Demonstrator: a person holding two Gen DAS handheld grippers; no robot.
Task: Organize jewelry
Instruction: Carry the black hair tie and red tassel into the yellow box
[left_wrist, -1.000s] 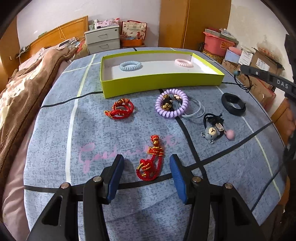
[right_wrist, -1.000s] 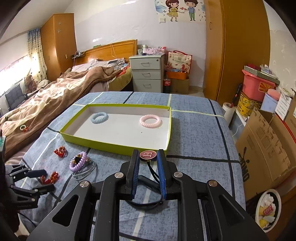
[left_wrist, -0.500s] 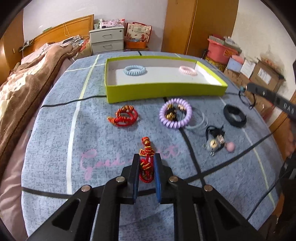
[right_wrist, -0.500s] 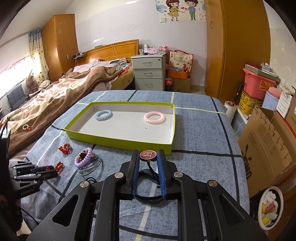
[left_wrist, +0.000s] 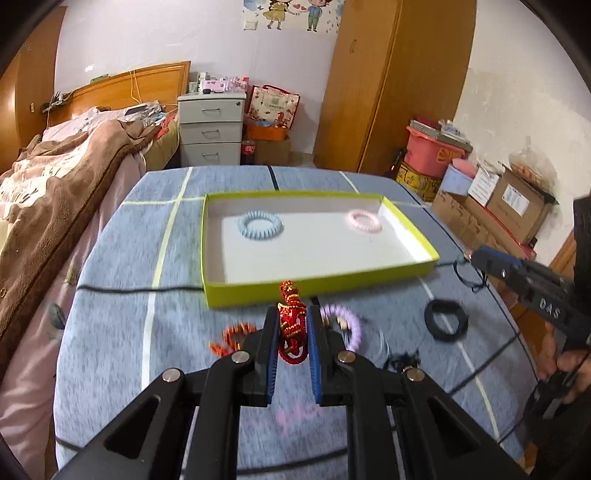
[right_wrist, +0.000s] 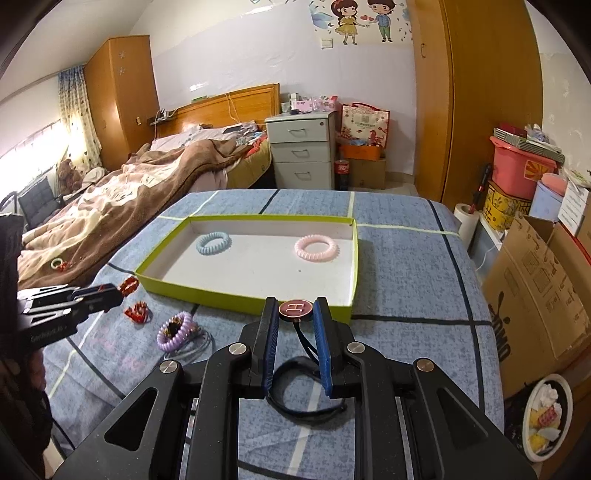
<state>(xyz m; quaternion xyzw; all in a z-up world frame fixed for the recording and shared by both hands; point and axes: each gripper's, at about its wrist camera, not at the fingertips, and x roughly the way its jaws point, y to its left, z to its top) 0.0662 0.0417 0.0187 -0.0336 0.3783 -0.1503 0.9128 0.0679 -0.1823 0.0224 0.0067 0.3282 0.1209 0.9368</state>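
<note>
Left gripper (left_wrist: 291, 332) lifted since a second ago, jaws now clenched on the red knotted bracelet (left_wrist: 292, 325)

Green tray (right_wrist: 236, 295) on the worktop holds two coil rings; right gripper (right_wrist: 295, 332) jaws grip a cord pendant (right_wrist: 295, 308) near the tray's front edge; purple coil (right_wrist: 174, 330), black band (left_wrist: 446, 319), another red knot (right_wrist: 136, 313) left outside, so maybe a third done.

A lime-green tray (right_wrist: 207, 293) with a white floor holds a pale blue coil ring (right_wrist: 213, 242) and a pink coil ring (right_wrist: 316, 248). The worktop (right_wrist: 399, 273) cloth is mottled blue, crossed by black and pale lines. A red-and-gold bracelet (left_wrist: 291, 325), a lilac coil ring (right_wrist: 175, 331), a black band (left_wrist: 446, 319).
</note>
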